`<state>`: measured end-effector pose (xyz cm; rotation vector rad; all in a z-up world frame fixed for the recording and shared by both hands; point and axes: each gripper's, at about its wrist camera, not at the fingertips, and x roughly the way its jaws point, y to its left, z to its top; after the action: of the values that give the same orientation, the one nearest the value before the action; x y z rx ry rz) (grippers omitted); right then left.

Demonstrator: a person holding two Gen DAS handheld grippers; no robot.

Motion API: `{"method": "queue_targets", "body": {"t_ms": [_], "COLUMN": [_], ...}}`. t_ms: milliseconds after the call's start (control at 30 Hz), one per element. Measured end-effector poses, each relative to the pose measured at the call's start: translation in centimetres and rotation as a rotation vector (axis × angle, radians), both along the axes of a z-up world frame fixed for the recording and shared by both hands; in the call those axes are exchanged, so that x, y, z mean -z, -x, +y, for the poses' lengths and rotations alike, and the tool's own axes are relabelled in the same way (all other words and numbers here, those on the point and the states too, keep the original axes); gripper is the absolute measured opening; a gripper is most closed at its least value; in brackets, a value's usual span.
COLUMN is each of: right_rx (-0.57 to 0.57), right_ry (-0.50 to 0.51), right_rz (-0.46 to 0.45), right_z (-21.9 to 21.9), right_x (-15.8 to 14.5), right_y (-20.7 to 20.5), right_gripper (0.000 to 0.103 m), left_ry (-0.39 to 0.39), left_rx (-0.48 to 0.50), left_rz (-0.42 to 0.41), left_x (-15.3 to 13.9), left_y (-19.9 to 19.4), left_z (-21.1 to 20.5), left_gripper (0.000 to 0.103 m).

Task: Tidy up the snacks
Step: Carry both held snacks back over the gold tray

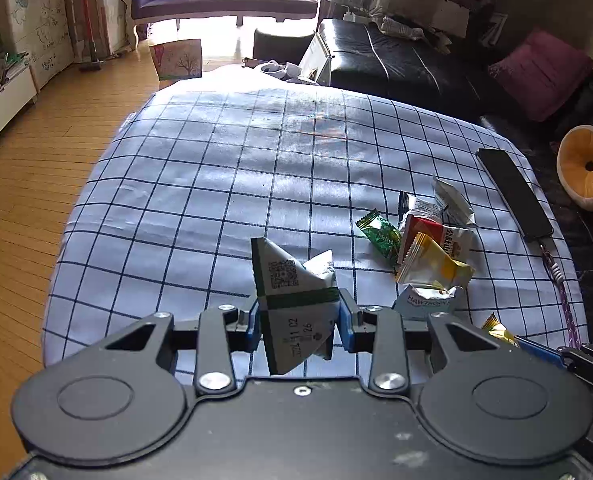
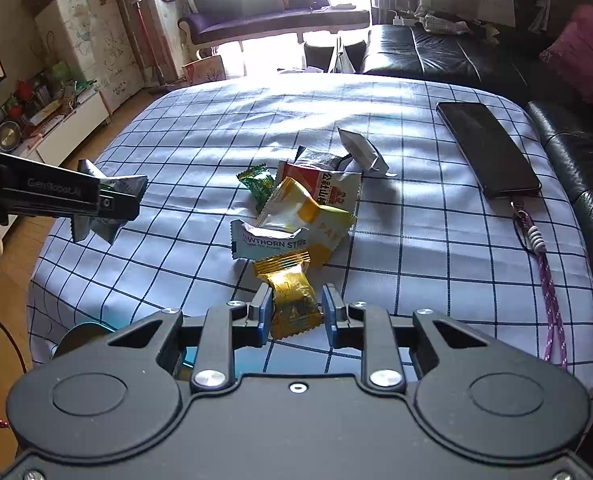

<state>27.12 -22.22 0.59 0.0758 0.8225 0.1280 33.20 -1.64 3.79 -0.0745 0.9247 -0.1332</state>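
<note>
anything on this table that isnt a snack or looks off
Yes: a black phone with a purple braided strap lies at the right edge of the checked tablecloth, not a snack. The snack pile is a loose jumble, and several packets look crumpled or torn open.

Left claw and right claw both clamped, angled downward.
</note>
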Motion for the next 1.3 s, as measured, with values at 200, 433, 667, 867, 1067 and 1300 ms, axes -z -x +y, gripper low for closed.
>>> {"method": "queue_targets", "body": {"t_ms": [200, 433, 667, 867, 1067, 1300], "right_rx": [0.018, 0.047, 0.092, 0.121, 0.123, 0.098], "right_ry": [-0.015, -0.062, -0.105, -0.134, -0.132, -0.129], "right_rz": [-0.034, -0.064, -0.073, -0.059, -0.031, 0.005], "right_z": [-0.1, -0.6, -1.5, -2.1, -2.1, -1.8], "right_x": [-1.6, -3.0, -3.5, -3.1, -2.2, -1.3], "right_y": [2.8, 6.3, 9.7, 11.9, 13.6, 15.1], "right_gripper": [0.035, 0.035, 0.035, 0.035, 0.035, 0.035], "left_ry": [0.021, 0.044, 0.046, 0.072, 0.078, 0.09], "left_rx": [0.006, 0.029, 0.059, 0.095, 0.108, 0.112], "left_rz": [-0.003, 0.014, 0.028, 0.054, 0.081, 0.133], "left_x": [-2.3, -2.9, -2.4, -1.9, -1.0, 0.0], "left_y": [4.2, 8.9, 12.9, 15.9, 17.9, 19.1], "left_z": [0.4, 0.2, -0.8, -1.9, -3.0, -3.5], "left_gripper": [0.036, 0.036, 0.036, 0.036, 0.036, 0.036]}}
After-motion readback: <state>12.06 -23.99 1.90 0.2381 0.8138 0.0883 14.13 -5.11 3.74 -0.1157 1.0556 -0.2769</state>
